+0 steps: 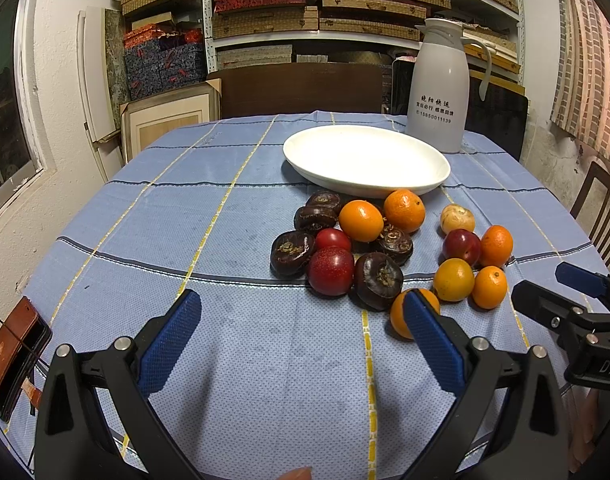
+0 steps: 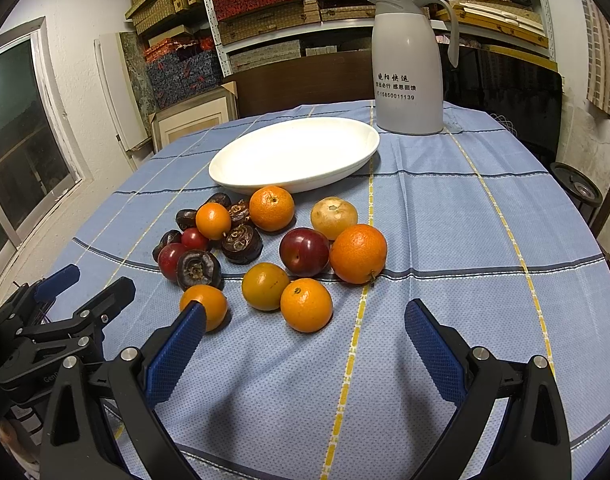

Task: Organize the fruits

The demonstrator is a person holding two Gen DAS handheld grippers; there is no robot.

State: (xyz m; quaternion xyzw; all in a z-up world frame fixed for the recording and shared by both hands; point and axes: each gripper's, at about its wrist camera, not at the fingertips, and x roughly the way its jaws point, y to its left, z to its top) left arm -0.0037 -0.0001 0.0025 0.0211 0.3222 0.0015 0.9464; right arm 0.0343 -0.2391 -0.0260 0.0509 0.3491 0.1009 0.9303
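While both tools hang low over the near edge of the table (image 2: 485, 240), nothing has been picked up: the left hand-held gripper (image 1: 301, 328) and the right hand-held gripper (image 2: 305, 336) each have their blue fingers spread wide with only cloth between them. Just ahead of them lie the fruits, loose on the blue checked cloth in front of an empty white dish (image 2: 225, 168): oranges (image 2: 357, 254), red plums (image 2: 304, 252), dark wrinkled chestnut-like pieces (image 2: 199, 269), and one pale round fruit (image 2: 333, 217). I'd judge the oranges light and firm but apt to roll, best pinched across the widest middle; the plums look smooth and slick, and would bruise under a hard squeeze. The nearest orange (image 2: 306, 305) sits straight ahead of the right tool, stem dimple facing up. Being nearly round, none has a real long axis; the dark ones are squat, flat side up.
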